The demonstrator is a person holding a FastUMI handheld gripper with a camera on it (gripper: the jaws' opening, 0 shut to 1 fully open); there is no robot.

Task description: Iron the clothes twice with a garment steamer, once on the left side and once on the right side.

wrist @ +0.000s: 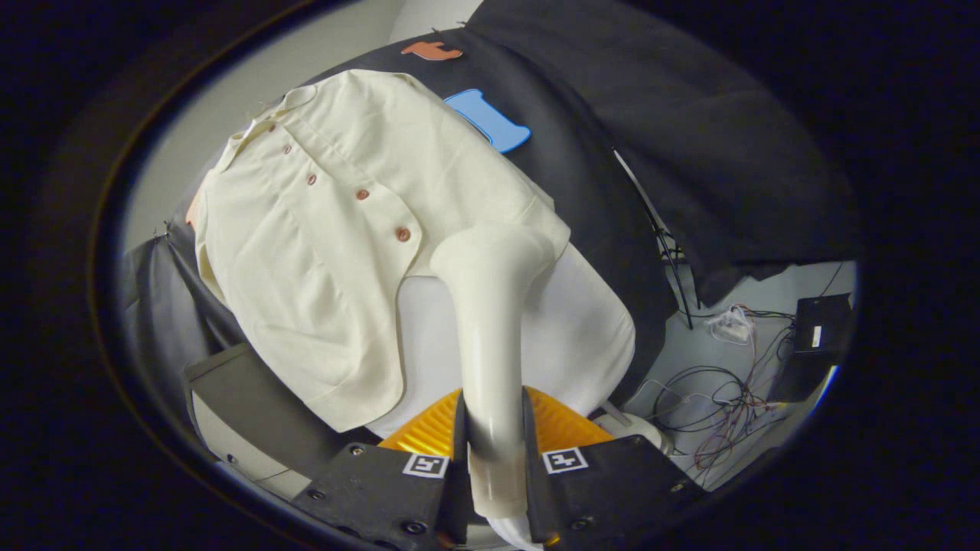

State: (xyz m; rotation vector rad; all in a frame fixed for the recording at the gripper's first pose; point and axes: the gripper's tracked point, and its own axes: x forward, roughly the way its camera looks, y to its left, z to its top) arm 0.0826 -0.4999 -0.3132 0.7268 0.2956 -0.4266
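Your claw is clenched on the handle of the cream garment steamer, one finger pressing each side. The steamer's flared head sits beyond the fingers, at the lower hem of the cream buttoned shirt, on the side past the button row. The shirt hangs over a white form. Loose cables lie well apart from the shirt.
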